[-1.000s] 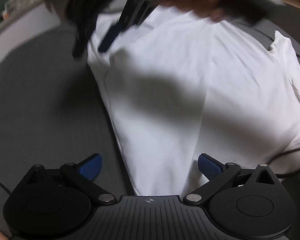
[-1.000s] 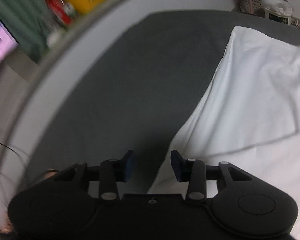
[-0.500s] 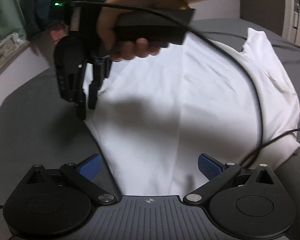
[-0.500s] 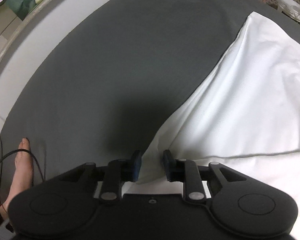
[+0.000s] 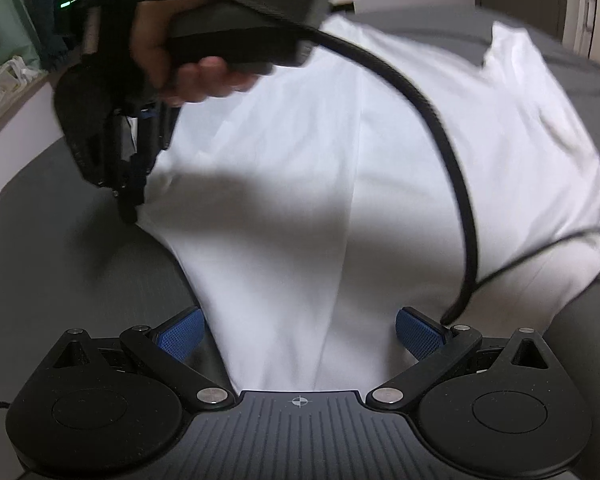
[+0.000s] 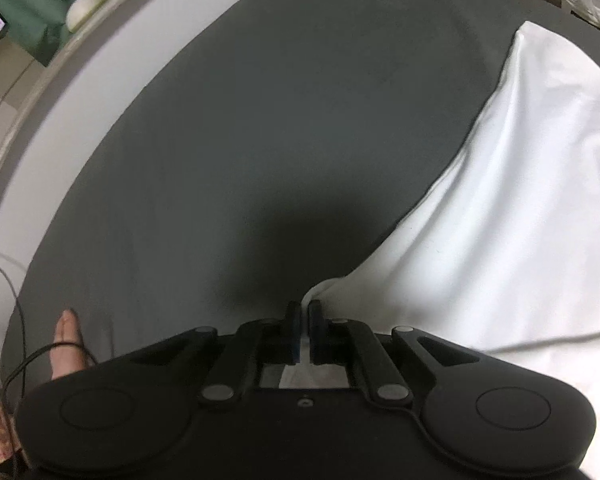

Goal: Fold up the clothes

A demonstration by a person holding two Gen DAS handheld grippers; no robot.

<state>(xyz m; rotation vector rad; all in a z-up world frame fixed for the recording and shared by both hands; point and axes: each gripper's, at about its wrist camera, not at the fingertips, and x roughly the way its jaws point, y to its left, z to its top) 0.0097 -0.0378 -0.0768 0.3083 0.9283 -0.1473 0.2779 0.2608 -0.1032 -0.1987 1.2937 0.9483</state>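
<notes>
A white garment [image 5: 340, 184] lies spread on a dark grey bed sheet [image 5: 68, 256]. My left gripper [image 5: 300, 334] hovers open over the garment's near end, its blue pads wide apart with nothing between them. In the left wrist view a hand holds my right gripper [image 5: 130, 210], tips down at the garment's left edge. In the right wrist view my right gripper [image 6: 305, 312] is shut on a pinched fold of the white garment [image 6: 500, 220] at its edge, white cloth showing between the fingers.
The grey sheet [image 6: 260, 140] stretches wide to the left of the garment, bounded by a pale bed edge [image 6: 80, 92]. A thick black cable [image 5: 440, 128] arcs over the garment. A hand [image 6: 66, 344] and thin wire rest at lower left. Clutter stands beyond the bed.
My right gripper has gone from open beside the garment's edge to shut on it. The left gripper has stayed open and nearly still.
</notes>
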